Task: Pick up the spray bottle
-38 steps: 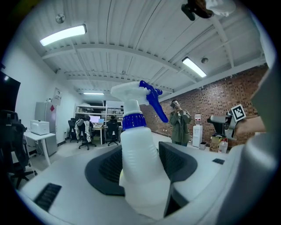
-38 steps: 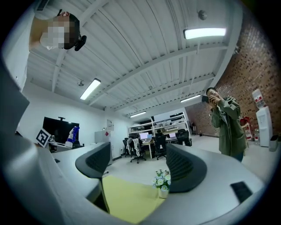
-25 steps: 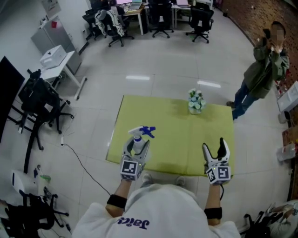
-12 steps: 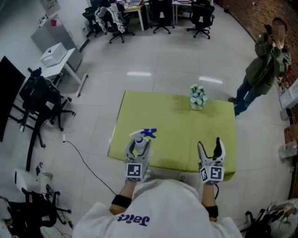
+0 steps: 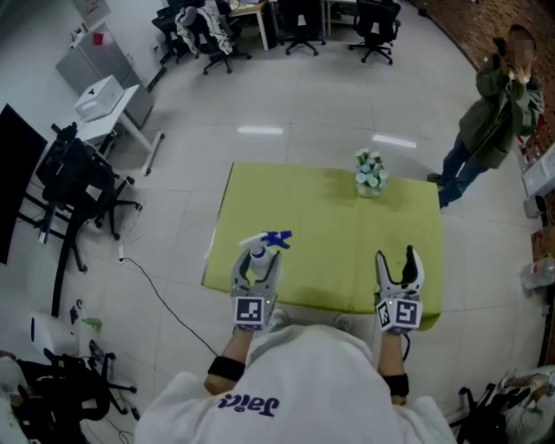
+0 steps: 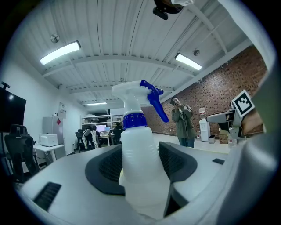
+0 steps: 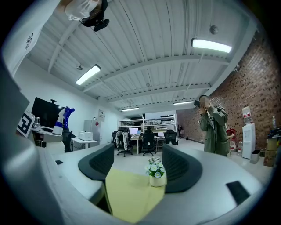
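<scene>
In the head view, a table (image 5: 334, 230) draped in yellow-green cloth is seen on a pale tiled floor (image 5: 303, 104). Office chairs (image 5: 299, 17) are ranged along the far wall, and a person (image 5: 490, 121) in a green coat is stood at the right. A pot of flowers (image 5: 370, 173) is set near the table's far edge. Both grippers are held level over the near edge, well apart. The spray bottle (image 5: 257, 252), white with a blue trigger, is gripped upright in the left gripper (image 5: 257, 269) near the table's near left corner; whether its base rests on the cloth cannot be told. The right gripper (image 5: 397, 260) is shown with jaws spread and nothing between them. In the left gripper view, the spray bottle (image 6: 140, 162) is clamped between the 2 dark pads (image 6: 107, 169), pressed on both sides, its nozzle turned rightward beneath strip lights (image 6: 59, 52). In the right gripper view, the right gripper (image 7: 138, 169) is seen wide open and empty, the table (image 7: 127, 193) and pot of flowers (image 7: 156, 173) being framed beyond the jaws, untouched.
</scene>
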`<state>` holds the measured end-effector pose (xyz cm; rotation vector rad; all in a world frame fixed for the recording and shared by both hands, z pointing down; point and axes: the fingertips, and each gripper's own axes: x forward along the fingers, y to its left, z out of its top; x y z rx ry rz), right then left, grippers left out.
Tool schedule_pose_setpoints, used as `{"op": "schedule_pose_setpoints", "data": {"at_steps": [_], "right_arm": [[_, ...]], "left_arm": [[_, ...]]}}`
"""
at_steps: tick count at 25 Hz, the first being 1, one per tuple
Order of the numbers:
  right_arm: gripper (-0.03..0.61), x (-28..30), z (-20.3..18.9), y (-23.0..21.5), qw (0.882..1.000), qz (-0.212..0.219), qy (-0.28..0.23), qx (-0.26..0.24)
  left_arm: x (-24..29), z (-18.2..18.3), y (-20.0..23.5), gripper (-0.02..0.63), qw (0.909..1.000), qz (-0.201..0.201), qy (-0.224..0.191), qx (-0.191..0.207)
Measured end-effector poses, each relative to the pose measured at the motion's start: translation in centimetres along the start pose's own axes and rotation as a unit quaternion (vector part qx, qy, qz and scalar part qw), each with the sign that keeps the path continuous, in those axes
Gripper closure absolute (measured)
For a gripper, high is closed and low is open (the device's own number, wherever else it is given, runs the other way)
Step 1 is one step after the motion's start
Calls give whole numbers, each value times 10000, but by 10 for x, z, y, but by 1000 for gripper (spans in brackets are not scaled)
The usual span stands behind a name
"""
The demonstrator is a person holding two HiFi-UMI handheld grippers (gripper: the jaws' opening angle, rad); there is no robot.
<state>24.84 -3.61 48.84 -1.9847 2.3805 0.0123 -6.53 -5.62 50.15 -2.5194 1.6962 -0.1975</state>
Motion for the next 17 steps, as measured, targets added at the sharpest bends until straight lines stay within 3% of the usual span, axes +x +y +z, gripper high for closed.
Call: {"op": "schedule_pose_setpoints", "data": {"at_steps": [17], "right_arm": [[224, 19, 6, 8, 9997, 144, -14, -221]], "left_arm": [[23, 9, 6, 368, 9997, -112, -186, -93]]}}
